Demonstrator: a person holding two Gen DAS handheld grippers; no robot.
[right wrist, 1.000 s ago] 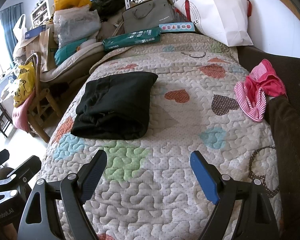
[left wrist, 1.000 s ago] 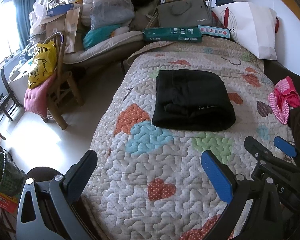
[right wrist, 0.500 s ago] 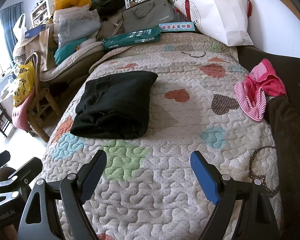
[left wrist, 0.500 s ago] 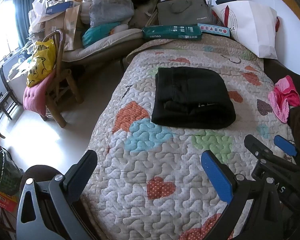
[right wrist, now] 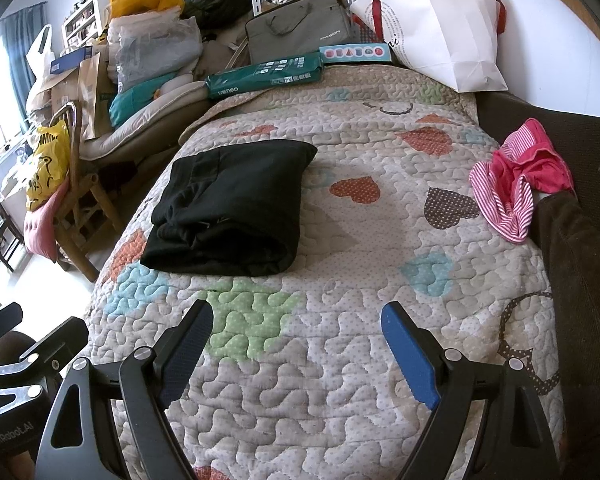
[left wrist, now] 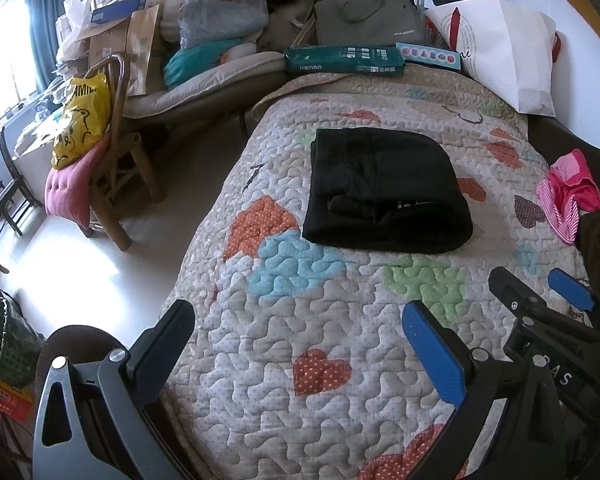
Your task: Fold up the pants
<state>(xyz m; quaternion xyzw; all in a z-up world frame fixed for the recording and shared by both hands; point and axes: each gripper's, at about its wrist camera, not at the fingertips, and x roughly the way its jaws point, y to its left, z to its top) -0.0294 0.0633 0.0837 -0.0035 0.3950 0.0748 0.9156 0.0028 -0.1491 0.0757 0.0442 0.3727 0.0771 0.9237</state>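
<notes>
The black pants (left wrist: 384, 192) lie folded mid-quilt (left wrist: 340, 360) on the bed. A pink striped garment (right wrist: 520, 184) sits well to their right, a green box (right wrist: 266, 74) beyond. Both hand-held grippers, left (left wrist: 296, 344) and right (right wrist: 298, 344), hover wide and empty nearby.

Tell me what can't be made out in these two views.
- Black pants: inner folds hidden by their own top layer, both views.
- Pink striped cloth: bunched up, so what garment it is stays unclear.
- Gray bag: lower part hidden behind the green box, left wrist view.
</notes>
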